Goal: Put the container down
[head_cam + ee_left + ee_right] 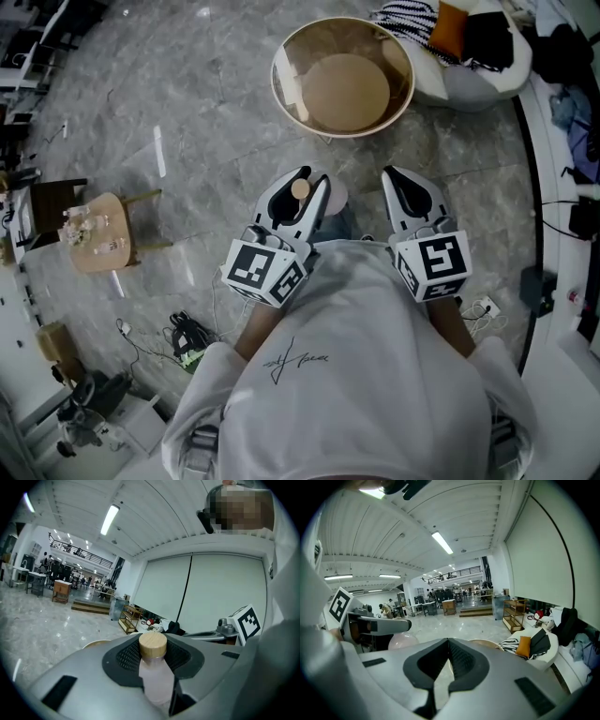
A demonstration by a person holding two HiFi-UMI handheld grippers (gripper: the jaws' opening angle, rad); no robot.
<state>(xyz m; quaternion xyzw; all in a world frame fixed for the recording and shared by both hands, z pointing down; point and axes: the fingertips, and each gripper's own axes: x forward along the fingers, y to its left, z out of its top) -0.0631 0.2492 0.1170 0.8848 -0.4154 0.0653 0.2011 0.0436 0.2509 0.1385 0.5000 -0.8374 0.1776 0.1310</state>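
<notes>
The container (157,679) is a pale pink bottle with a round wooden cap (153,645). My left gripper (153,657) is shut on its neck and holds it in the air in front of the person's body. In the head view the cap (300,188) shows between the left gripper's (298,200) jaws, and the pink body (334,193) bulges out beside them. My right gripper (405,184) hangs level with it to the right, its jaws together and nothing in them. The right gripper view shows its pads meeting at the tips (449,643), with the bottle (404,641) off to the left.
A round wooden table with a glass top (281,89) stands on the grey stone floor just ahead. A white beanbag (473,84) with striped, orange and black cushions lies at the far right. A small wooden chair (98,234) and loose cables (187,336) are at the left.
</notes>
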